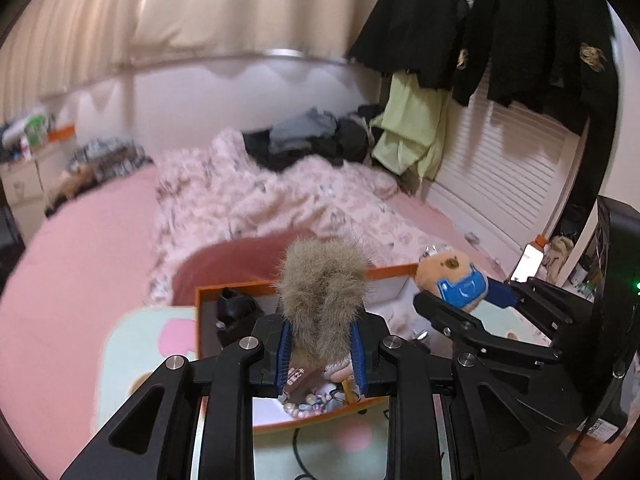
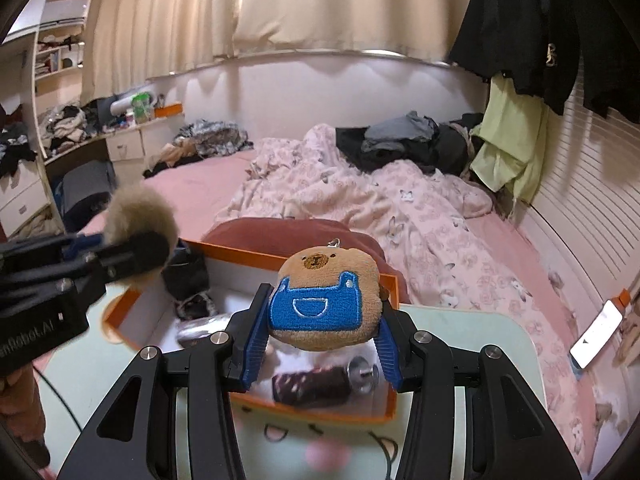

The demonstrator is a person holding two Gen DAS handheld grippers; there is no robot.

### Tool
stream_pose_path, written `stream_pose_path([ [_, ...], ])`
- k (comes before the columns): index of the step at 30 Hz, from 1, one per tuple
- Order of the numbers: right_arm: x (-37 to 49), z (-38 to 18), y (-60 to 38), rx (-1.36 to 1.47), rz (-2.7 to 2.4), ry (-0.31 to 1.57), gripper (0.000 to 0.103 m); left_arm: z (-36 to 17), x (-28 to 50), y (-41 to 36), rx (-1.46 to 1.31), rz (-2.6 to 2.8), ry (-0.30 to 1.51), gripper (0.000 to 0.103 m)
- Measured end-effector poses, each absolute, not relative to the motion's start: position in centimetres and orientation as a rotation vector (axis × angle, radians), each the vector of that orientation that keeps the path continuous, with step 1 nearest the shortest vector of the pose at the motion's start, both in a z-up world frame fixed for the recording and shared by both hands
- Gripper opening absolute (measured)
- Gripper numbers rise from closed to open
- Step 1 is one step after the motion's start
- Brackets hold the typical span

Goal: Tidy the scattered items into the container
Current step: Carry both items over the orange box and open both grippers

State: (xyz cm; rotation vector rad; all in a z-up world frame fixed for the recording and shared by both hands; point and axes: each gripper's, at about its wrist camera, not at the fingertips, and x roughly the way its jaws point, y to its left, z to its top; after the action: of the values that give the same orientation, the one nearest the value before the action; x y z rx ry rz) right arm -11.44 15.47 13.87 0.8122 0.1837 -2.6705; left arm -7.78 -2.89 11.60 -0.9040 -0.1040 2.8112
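My left gripper (image 1: 320,344) is shut on a grey-brown furry charm (image 1: 324,284), whose beaded strap and tag hang below the blue pads. It hangs above the orange-rimmed white box (image 1: 236,286). My right gripper (image 2: 322,334) is shut on a brown plush bear in blue overalls (image 2: 328,304), also above the box (image 2: 390,364). In the left wrist view the bear (image 1: 456,278) and the right gripper (image 1: 460,292) show at the right. The right wrist view shows the furry charm (image 2: 140,220) in the left gripper (image 2: 136,252) at the left. Dark items lie in the box.
The box sits on a pale green mat (image 2: 480,344) on a bed with a pink sheet (image 2: 200,188) and a crumpled patterned duvet (image 2: 360,200). A maroon cushion (image 2: 288,236) lies behind the box. A lit phone (image 2: 596,334) lies at the right; clothes hang above.
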Motion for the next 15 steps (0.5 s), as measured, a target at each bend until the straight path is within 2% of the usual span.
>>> stream_pose_path([
  [10, -14.5, 10.0, 15.3, 1.042, -2.559, 0.088, 0.048, 7.3, -10.5, -3.1, -1.079, 2.781, -0.127, 0.023],
  [12, -14.6, 9.6, 15.1, 1.068, -2.553, 0.102, 0.050, 6.8, -10.7, -2.8, -1.110, 2.773, -0.101, 0.034],
  [13, -14.7, 9.4, 15.1, 1.085, -2.550, 0.103, 0.051, 6.6, -10.8, -2.7, -1.139, 2.766, -0.082, 0.053],
  [14, -14.8, 9.3, 15.1, 1.102, -2.545, 0.098, 0.052, 6.5, -10.8, -2.7, -1.152, 2.783, -0.070, 0.066],
  [15, -14.9, 9.1, 15.3, 1.120, -2.551, 0.092, 0.052, 6.6, -10.5, -2.7, -1.142, 2.814, -0.061, 0.072],
])
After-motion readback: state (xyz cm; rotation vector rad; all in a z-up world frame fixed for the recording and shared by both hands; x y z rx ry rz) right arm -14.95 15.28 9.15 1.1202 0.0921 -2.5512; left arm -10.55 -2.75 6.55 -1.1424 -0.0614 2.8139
